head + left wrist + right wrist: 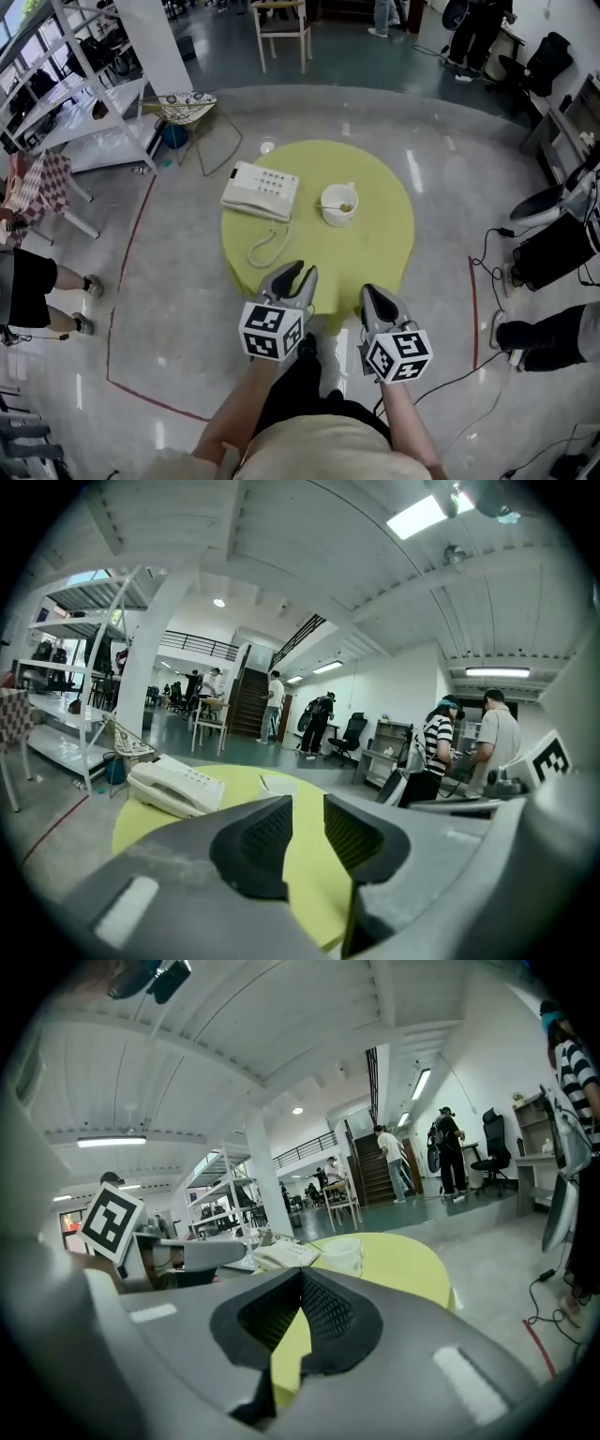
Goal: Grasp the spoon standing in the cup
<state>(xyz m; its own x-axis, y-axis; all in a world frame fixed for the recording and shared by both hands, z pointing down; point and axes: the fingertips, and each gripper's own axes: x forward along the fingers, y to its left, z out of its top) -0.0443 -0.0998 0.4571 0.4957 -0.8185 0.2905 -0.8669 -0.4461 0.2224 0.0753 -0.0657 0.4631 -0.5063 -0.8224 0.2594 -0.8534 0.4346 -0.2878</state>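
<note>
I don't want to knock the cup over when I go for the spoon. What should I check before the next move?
1. Spoon stands in the cup with its handle reachable: ok, it sticks out over the rim toward the phone.
2. Left tool ready: ok, jaws apart, nothing between them.
3. Right tool ready: not ok, jaws together, empty.
4. Way to the cup free: ok, bare table lies between, and the phone cord is off to the left.
5. Tools at the cup: not ok, both are at the table's near edge.
6. What else is in the cup: cannot tell.
</note>
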